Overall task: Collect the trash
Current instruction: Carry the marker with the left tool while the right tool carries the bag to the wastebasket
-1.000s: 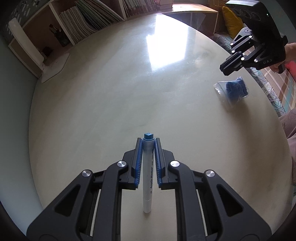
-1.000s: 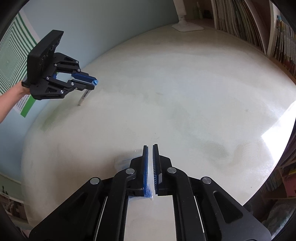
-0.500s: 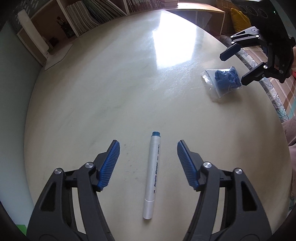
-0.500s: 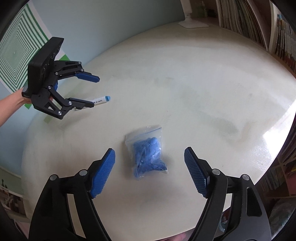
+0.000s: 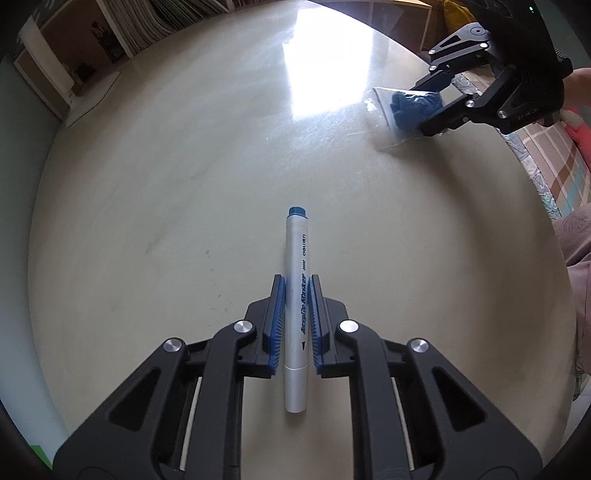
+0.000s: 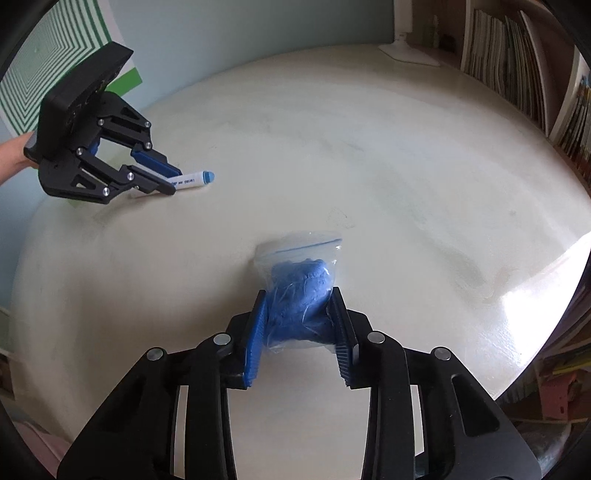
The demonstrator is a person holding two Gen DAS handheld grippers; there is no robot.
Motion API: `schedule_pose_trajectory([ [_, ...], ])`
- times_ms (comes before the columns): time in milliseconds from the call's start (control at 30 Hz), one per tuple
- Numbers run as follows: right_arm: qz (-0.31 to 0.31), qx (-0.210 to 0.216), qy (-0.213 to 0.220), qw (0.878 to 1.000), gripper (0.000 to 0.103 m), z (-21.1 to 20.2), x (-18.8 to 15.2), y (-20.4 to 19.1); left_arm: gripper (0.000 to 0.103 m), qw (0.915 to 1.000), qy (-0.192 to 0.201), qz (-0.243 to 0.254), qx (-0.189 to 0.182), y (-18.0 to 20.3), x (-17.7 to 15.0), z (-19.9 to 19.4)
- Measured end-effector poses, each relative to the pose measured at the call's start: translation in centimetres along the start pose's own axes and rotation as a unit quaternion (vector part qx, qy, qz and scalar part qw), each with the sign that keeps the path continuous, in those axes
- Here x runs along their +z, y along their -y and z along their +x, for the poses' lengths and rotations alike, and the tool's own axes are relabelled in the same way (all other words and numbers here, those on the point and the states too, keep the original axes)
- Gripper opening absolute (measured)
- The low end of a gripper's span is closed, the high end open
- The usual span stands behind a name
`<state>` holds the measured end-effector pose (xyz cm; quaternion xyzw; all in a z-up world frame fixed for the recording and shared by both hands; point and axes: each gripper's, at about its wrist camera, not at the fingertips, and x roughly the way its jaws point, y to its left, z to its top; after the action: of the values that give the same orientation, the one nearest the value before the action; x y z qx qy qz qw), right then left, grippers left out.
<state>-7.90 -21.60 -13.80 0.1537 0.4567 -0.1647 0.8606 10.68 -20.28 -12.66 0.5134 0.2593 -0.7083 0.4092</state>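
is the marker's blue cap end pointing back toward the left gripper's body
No, the marker lies lengthwise between the left gripper pads with its blue cap end sticking out forward, away from the gripper's body.

The round worktop (image 5: 184, 177) lies bare and wide across its whole middle, so there is free passage between the left claw (image 5: 296, 295), closing on the marker (image 5: 297, 295), and the right claw (image 6: 299, 306), closing on the bag of blue stuff (image 6: 303, 284), the two well apart. Along the far rim a white lamp base (image 6: 408, 51) and bookshelves (image 6: 509, 62) hem the edge. The wall (image 6: 221, 29) closes off the left side.
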Motion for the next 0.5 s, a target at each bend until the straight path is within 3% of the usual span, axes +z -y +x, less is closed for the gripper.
schedule_pose_trajectory([
  [267, 0.036, 0.005, 0.03, 0.999, 0.034, -2.4, 1.0, 2.9, 0.011, 0.9995, 0.025, 0.002, 0.017, -0.3, 3.3, -1.8],
  [500, 0.078, -0.011, 0.06, 0.995, 0.034, -5.7, -0.6, 6.3, 0.011, 0.9984, 0.037, 0.027, 0.033, 2.1, 6.5, -2.4],
])
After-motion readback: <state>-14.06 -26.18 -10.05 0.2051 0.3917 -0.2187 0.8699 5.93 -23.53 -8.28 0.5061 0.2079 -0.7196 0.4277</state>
